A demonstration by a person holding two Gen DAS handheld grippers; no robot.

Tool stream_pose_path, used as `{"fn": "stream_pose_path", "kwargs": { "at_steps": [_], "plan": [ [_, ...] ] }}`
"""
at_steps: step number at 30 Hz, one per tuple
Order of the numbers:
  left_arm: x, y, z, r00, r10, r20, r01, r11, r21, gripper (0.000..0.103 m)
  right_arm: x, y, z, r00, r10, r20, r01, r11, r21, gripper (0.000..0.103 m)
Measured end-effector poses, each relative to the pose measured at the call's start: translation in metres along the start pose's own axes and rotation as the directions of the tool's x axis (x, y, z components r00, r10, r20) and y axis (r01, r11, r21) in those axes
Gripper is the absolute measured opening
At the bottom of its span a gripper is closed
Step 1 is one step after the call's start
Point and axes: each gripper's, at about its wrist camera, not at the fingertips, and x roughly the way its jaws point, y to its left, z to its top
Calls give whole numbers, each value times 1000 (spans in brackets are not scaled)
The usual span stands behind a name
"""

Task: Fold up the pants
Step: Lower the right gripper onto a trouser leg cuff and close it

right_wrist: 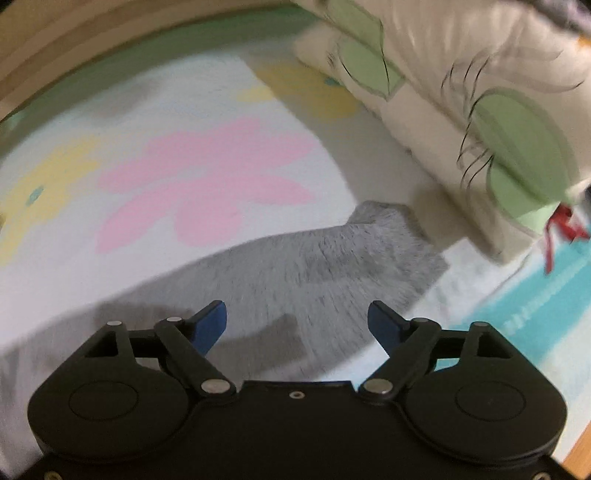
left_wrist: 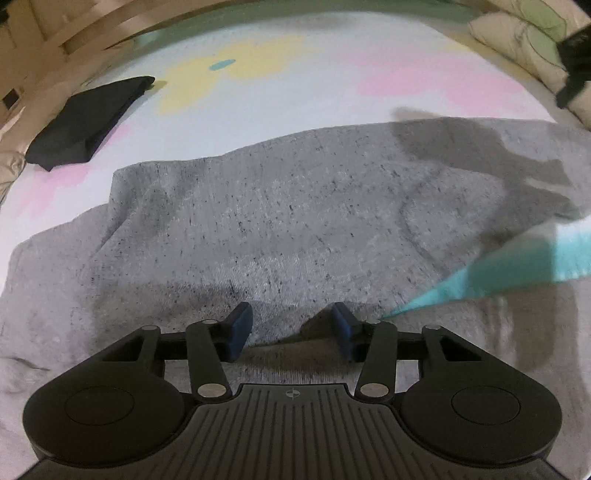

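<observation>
Grey speckled pants [left_wrist: 295, 206] lie spread across a flowered bed sheet [left_wrist: 258, 96] and fill most of the left wrist view. My left gripper [left_wrist: 291, 325] is low over their near part. Its blue pads [left_wrist: 240, 325] stand partly apart, with a raised ridge of the grey cloth between them; they do not visibly press on it. In the blurred right wrist view one end of the pants [right_wrist: 332, 266] reaches toward a pillow. My right gripper [right_wrist: 297, 321] hovers above that end with its jaws wide and nothing between them.
A folded dark garment [left_wrist: 92, 122] lies at the sheet's far left. Cream bedding with green leaf print [right_wrist: 480, 110] is piled along the right side, also seen as bedding [left_wrist: 517, 40]. Wooden slats [left_wrist: 74, 33] curve behind. A teal stripe [right_wrist: 535, 306] runs along the sheet's right edge.
</observation>
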Motion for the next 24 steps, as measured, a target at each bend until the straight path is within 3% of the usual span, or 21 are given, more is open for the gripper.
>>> {"fn": "stream_pose_path", "kwargs": {
  "at_steps": [4, 6, 10, 11, 12, 14, 15, 16, 24],
  "plan": [
    [-2, -6, 0, 999, 17, 29, -19, 997, 68, 46, 41, 1, 32, 1000, -14, -28, 19, 986, 166, 90],
    [-1, -5, -1, 999, 14, 32, -16, 998, 63, 46, 57, 3, 43, 999, -39, -38, 46, 974, 220, 95],
    [1, -4, 3, 1000, 14, 25, -15, 998, 54, 46, 88, 2, 50, 988, -99, -121, 129, 951, 282, 93],
    [1, -5, 4, 1000, 16, 25, -17, 998, 56, 46, 95, 0, 48, 985, -92, -148, 133, 944, 302, 86],
    [0, -5, 4, 1000, 18, 26, -19, 998, 57, 46, 100, -3, 46, 982, -74, -174, 128, 938, 323, 64],
    [-1, -7, 5, 999, 19, 26, -21, 998, 57, 46, 105, -11, 37, 980, -39, -197, 108, 931, 349, 47],
    [-2, -7, 6, 1000, 18, 24, -19, 998, 54, 46, 100, -11, 34, 984, -44, -171, 99, 938, 332, 21],
    [-2, -7, 7, 1000, 14, 21, -15, 999, 48, 46, 96, -11, 32, 985, -33, -168, 81, 954, 289, 14],
    [-11, 5, 16, 999, -41, 18, 42, 998, -44, 46, 41, -48, -2, 993, 86, -80, -68, 976, 205, 11]
  ]
}}
